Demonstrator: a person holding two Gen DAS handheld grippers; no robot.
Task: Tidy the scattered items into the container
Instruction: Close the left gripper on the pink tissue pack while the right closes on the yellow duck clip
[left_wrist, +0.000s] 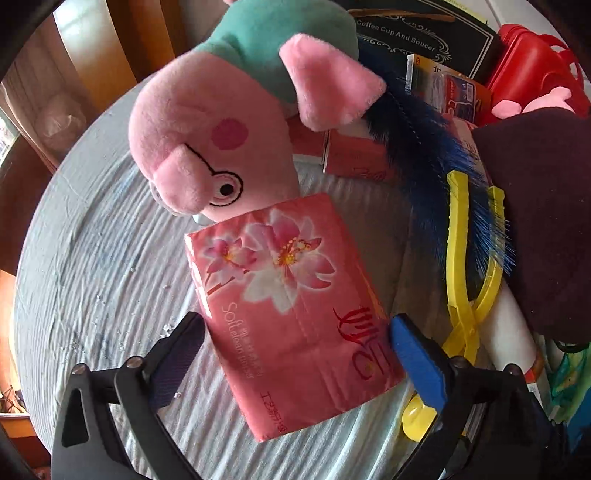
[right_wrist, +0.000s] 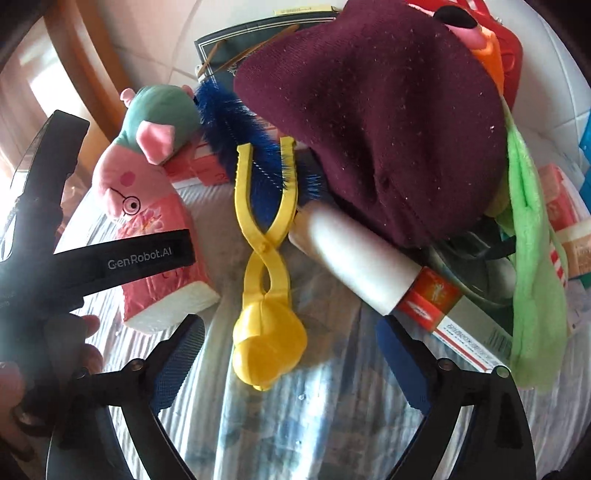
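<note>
Your left gripper (left_wrist: 295, 347) pinched the tissue pack (left_wrist: 291, 302); your right gripper (right_wrist: 291, 354) gaped over the yellow tongs (right_wrist: 266, 258). The soft pack could slip.

Black grippers (right_wrist: 290, 360), blue ribbed pads (left_wrist: 419, 360)

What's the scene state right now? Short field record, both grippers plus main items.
left gripper: jaws spread to either side of the pink tissue pack, contact unclear
right gripper: open, empty, over the yellow snowball-maker tongs
pig plush: lying beside the tissue pack, head touching its far edge
blue bottle brush: bristles crossing the tongs' handles
maroon cap: on top of the pile, over the white cylinder
green cloth: hanging beside the cap
surface: white ribbed cloth
</note>
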